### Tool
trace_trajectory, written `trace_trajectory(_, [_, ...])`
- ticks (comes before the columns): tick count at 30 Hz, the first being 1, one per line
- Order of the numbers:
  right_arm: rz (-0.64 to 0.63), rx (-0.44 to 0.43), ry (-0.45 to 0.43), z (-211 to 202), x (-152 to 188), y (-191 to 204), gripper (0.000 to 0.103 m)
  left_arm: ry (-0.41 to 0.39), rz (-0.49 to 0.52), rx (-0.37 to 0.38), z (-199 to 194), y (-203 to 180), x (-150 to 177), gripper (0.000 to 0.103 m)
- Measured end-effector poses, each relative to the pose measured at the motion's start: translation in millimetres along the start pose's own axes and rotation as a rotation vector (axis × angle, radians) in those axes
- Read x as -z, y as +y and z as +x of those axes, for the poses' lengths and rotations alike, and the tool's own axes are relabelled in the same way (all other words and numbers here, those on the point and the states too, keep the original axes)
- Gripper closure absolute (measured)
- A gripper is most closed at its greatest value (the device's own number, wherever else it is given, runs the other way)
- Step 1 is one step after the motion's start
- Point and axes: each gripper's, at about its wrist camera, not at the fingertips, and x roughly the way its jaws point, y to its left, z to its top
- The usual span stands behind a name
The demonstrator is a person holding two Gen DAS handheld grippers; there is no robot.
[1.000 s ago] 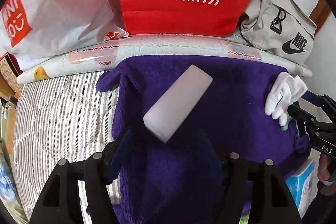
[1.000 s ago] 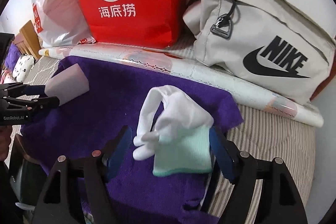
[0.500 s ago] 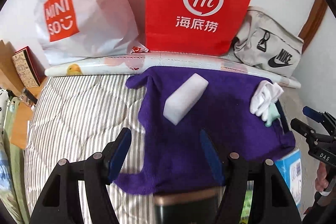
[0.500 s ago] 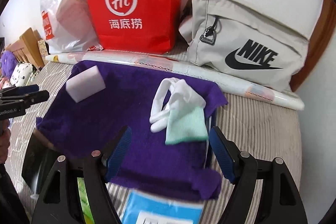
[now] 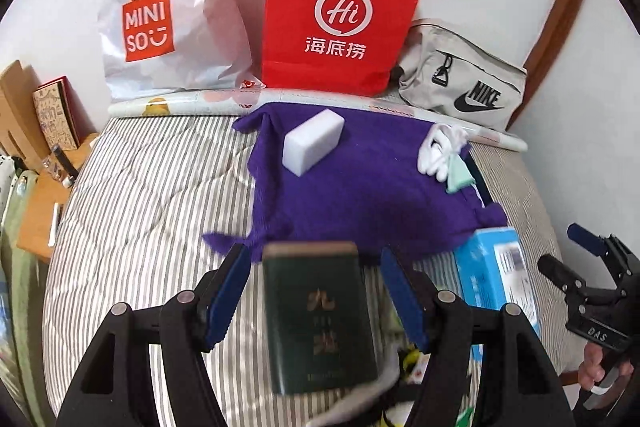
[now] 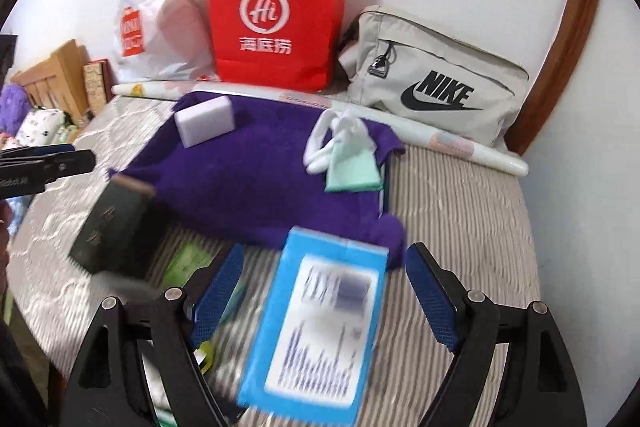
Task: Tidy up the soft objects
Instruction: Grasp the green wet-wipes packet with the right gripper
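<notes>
A purple towel [image 5: 360, 187] is spread over a striped bed [image 5: 152, 195], up toward the far end near the wall. Two soft things are laid on it: a white sponge block [image 5: 313, 146] on the far left part, and a white glove with a mint cuff [image 5: 444, 157] at the far right edge, well apart from each other. The same pair is seen from the right wrist view — sponge block [image 6: 205, 120] on the left, glove [image 6: 344, 155] on the right.

Nothing is held by the left gripper [image 5: 314, 297]; its blue pads are parted, and a dark green box [image 5: 320, 315] is seen lying on the bed below the gap, blurred, with no pad pressed on it as far as can be told. The right gripper [image 6: 320, 301] is empty too, its jaws being opened at this moment, with a blurred blue box [image 6: 316, 327] seen on the bed between them but not touched.

Along the far wall a red paper bag [image 5: 340, 23], a white plastic shopping bag [image 5: 160, 23] and a grey Nike bag [image 5: 464, 89] are lined up — a rolled-up printed sheet [image 5: 192, 103] is laid in front of them, just beyond the towel.
</notes>
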Motion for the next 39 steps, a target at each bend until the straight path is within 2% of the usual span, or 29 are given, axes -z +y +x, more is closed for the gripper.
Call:
trace_trajectory(5, [0.051,-0.082,0.029,-16,28,1,0.020,-0.002,0.002,-0.003,-20,-2,28,0.037])
trace_trajectory(9, [0.107,-0.145,0.010,-29,52,1,0.020,-0.004,0.006,0.000,-29,-1,55,0.037])
trace_trajectory(13, [0.137,-0.163,0.017,-33,69,4,0.020,0.004,0.019,0.008,-28,0,82,0.037])
trace_trajectory(22, [0.087,-0.209,-0.012,-46,107,26,0.020,0.050,0.039,0.018,-10,1,129,0.037])
trace_trajectory(30, [-0.073,-0.336,-0.028,-45,148,71,0.020,0.070,-0.001,0.017,0,11,146,0.037])
trace_trajectory(36, [-0.269,-0.340,-0.062,-34,161,99,0.020,0.072,-0.010,0.025,2,21,157,0.037])
trace_trajectory(39, [-0.356,-0.364,-0.035,-25,163,106,0.020,0.068,-0.017,0.040,1,26,158,0.037])
